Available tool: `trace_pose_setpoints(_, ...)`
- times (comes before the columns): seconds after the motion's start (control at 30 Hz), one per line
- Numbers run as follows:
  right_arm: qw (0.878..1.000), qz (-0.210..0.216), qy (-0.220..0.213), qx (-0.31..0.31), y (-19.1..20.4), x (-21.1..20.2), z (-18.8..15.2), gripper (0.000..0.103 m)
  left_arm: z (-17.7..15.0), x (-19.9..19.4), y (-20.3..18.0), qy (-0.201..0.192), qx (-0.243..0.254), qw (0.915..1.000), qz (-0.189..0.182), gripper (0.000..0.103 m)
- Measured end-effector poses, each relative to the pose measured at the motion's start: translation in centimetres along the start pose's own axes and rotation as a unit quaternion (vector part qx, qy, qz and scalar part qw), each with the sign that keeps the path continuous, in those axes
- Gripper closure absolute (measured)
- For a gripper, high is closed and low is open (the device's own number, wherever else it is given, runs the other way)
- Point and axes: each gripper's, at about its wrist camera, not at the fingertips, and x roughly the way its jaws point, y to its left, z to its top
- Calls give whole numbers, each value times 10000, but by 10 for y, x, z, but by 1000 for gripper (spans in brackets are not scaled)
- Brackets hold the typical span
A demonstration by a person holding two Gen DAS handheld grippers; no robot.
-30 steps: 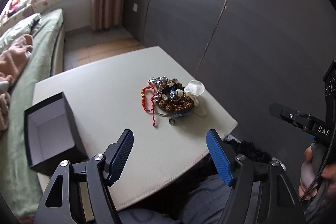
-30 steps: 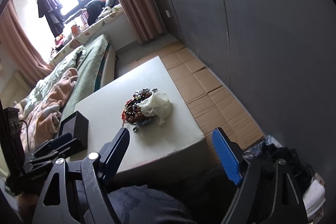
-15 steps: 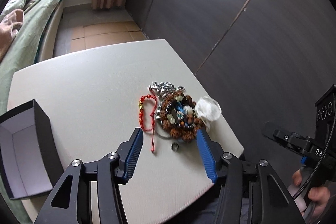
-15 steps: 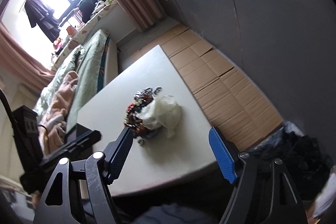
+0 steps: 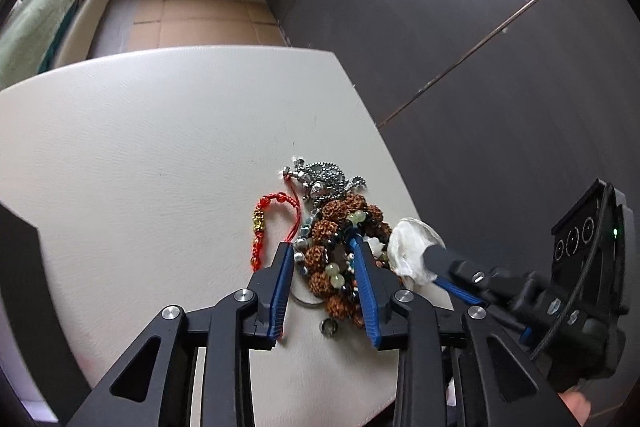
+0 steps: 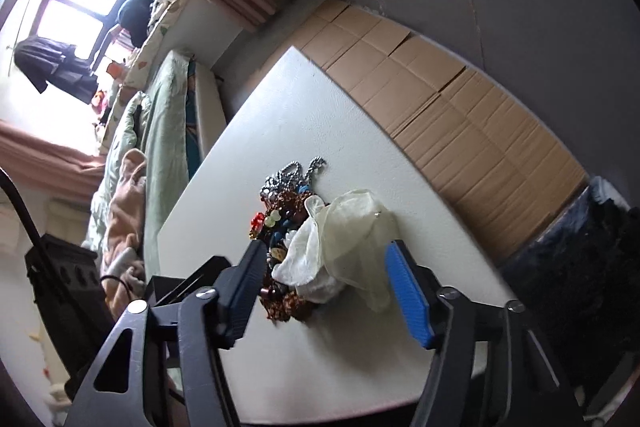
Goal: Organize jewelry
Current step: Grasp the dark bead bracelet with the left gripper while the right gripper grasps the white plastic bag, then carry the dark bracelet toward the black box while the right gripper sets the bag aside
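On the white table (image 5: 140, 147), the left gripper (image 5: 322, 251) has its jaws narrowing around the brown beaded bracelets (image 5: 328, 259) of the jewelry pile, beads lying between the blue pads with no pinch visible, while a red cord bracelet (image 5: 266, 227) lies just outside its left jaw and a small ring (image 5: 328, 327) sits below the beads. The right gripper (image 6: 326, 255) is closing too, its jaws either side of the sheer white pouch (image 6: 348, 247) at the pile's edge, without pressing it.
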Motion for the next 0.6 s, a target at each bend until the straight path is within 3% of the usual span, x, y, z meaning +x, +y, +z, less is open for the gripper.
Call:
trace_pose_setpoints(0.03,10000,72,53,10,0,2,-1,83,1,6,0,84,-8,10000,15,71)
trace_pose_setpoints(0.07,9998,170,87,25,-1,4,-1,98,2,10,0,138,-15,9999,21,71)
trace_pose_setpoints(0.23,9980,507,-386,0,1,-13,-3,100,0,21,-7,224,138,9995,178,94)
trace_pose_setpoints(0.6,9933,683,-907,-237,21,-47,-12,100,-3,-20,-22,-234,401,9989,113,96)
